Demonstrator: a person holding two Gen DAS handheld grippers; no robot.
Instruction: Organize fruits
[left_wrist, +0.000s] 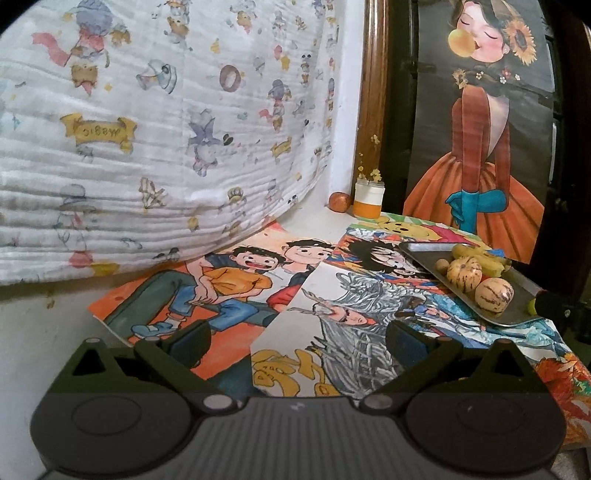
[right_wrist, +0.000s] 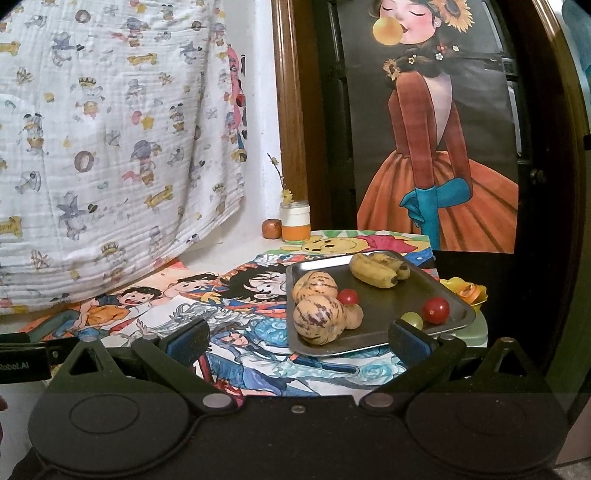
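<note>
- Two grippers, both mine, wait with jaws apart and empty: the left gripper (left_wrist: 297, 341) over the cartoon posters (left_wrist: 207, 291), the right gripper (right_wrist: 299, 339) just short of the metal tray (right_wrist: 384, 299).
- On the tray lie bananas (right_wrist: 376, 271), two striped melons (right_wrist: 319, 319), two cherry tomatoes (right_wrist: 436, 310) and a green grape (right_wrist: 413, 320), loosely mixed.
- I judge the sorting barely begun; no fruit is gripped.
</note>
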